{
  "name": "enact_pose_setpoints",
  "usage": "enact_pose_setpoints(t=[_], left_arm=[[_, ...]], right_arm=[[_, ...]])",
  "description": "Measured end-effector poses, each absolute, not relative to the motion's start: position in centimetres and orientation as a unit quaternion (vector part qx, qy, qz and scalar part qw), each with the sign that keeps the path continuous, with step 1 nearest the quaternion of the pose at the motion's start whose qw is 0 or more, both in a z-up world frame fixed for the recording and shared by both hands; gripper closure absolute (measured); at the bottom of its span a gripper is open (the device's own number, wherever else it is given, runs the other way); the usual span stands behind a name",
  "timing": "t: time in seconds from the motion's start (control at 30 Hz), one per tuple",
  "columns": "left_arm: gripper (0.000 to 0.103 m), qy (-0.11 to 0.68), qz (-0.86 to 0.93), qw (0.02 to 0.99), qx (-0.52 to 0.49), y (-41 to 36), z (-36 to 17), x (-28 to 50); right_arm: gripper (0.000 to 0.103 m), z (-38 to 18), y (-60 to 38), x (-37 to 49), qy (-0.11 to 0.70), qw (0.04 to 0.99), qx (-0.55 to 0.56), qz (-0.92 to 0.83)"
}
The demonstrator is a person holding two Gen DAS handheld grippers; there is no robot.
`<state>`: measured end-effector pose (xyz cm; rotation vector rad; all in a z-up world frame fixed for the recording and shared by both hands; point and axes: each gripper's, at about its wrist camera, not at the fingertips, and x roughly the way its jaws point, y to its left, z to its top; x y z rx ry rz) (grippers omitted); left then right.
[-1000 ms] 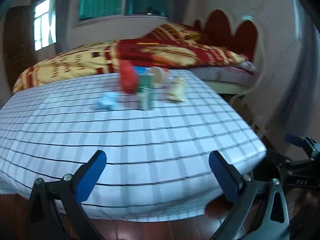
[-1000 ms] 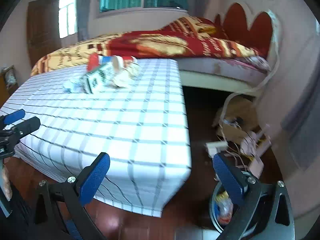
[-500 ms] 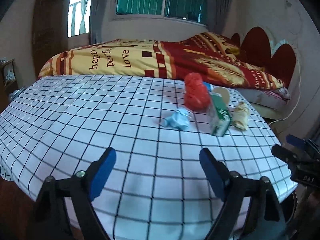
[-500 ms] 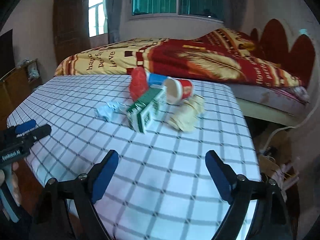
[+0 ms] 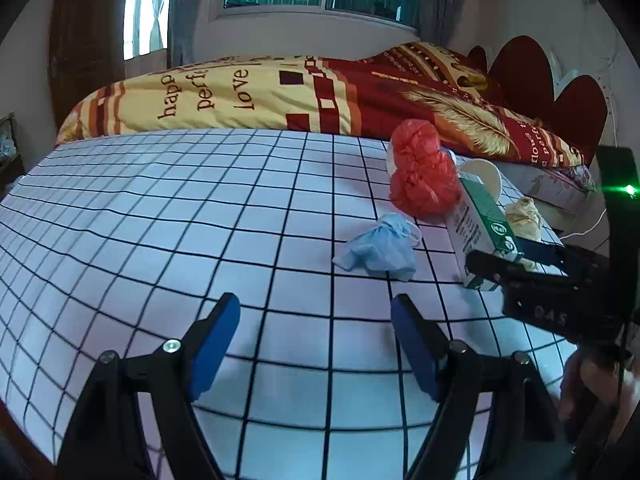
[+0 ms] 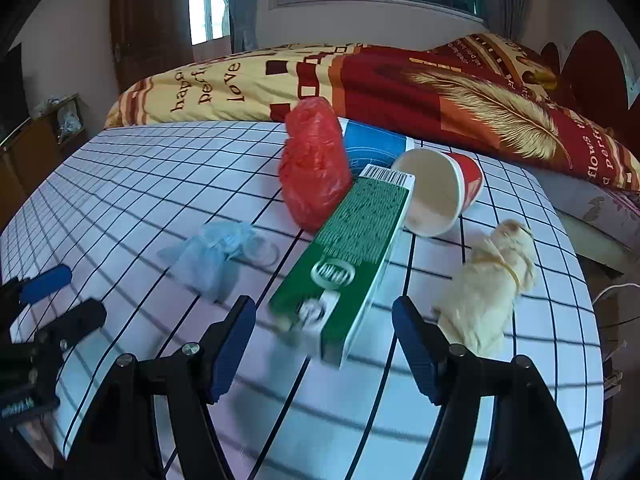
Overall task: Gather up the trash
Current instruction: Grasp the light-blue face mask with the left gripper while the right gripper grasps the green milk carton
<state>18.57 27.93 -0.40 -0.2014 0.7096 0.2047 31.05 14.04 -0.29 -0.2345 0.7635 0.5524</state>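
Note:
Trash lies on a checked tablecloth [image 5: 160, 216]. A green and white carton [image 6: 352, 256] lies on its side, its near end between my right gripper's open jaws. My right gripper [image 6: 324, 340] is open and empty. A red plastic bag [image 6: 314, 168], a paper cup [image 6: 436, 196] on its side, a blue cup [image 6: 376, 144], a crumpled blue mask [image 6: 212, 252] and a yellowish wad [image 6: 488, 280] lie around it. My left gripper [image 5: 316, 340] is open and empty, short of the blue mask [image 5: 380, 248]. The carton [image 5: 476, 224] and red bag [image 5: 424, 176] sit to its right.
A bed with a red and yellow blanket [image 5: 320, 88] stands behind the table. The table's right edge [image 6: 592, 320] drops off near the yellowish wad. The right gripper's body [image 5: 560, 292] reaches in at the right of the left wrist view.
Both grippers have moved forward over the table toward the trash. The right gripper has closed in on the carton's near end; the left has neared the blue mask.

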Motion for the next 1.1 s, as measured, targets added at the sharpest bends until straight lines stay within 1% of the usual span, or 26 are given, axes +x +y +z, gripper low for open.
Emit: enact_pose_setpoints(t=[0.03,0.07,0.27,0.3,0.43,0.53,0.57,0.6,0.7,0.77,0.93,1.1], left_arm=[[0.024,0.347,0.097,0.927,-0.100,27.9,-0.4,18.9],[0.024,0.349,0.094,0.927,-0.099,27.7,-0.5,19.4],[0.025,0.366,0.071,0.924,-0.083,26.1,-0.6,23.3],[0.032,0.372,0.067,0.922,-0.081,25.9,-0.8,23.9],[0.041,0.401,0.049,0.911,-0.086,25.5,-1.6,26.1],[0.055,0.409,0.029,0.906,-0.105,25.5,-1.9,26.9],[0.075,0.412,0.017,0.904,-0.116,25.6,-2.0,27.0],[0.083,0.411,0.014,0.904,-0.121,25.5,-1.9,26.9],[0.086,0.394,0.019,0.912,-0.110,25.2,-1.3,25.6],[0.087,0.380,0.024,0.919,-0.107,25.1,-0.6,24.2],[0.087,0.357,0.029,0.929,-0.097,24.3,0.9,21.2],[0.087,0.345,0.032,0.933,-0.095,23.7,2.2,18.9]], right_arm=[[0.041,-0.4,14.0,31.4,0.368,0.884,-0.113,0.266],[0.054,-0.4,13.9,31.7,0.371,0.883,-0.112,0.266],[0.058,0.1,12.5,31.9,0.357,0.888,-0.107,0.269],[0.059,0.1,12.4,31.9,0.357,0.888,-0.108,0.270],[0.060,0.2,11.9,32.1,0.357,0.887,-0.106,0.272],[0.060,0.1,11.5,32.1,0.362,0.885,-0.099,0.277],[0.061,0.1,11.4,32.1,0.362,0.884,-0.098,0.278],[0.061,0.2,11.2,31.9,0.361,0.884,-0.095,0.281],[0.062,0.6,10.8,31.2,0.354,0.886,-0.094,0.285],[0.062,1.1,10.4,30.3,0.346,0.887,-0.095,0.289],[0.063,1.9,9.7,27.8,0.330,0.890,-0.108,0.294],[0.064,3.0,7.7,25.4,0.317,0.897,-0.088,0.296]])
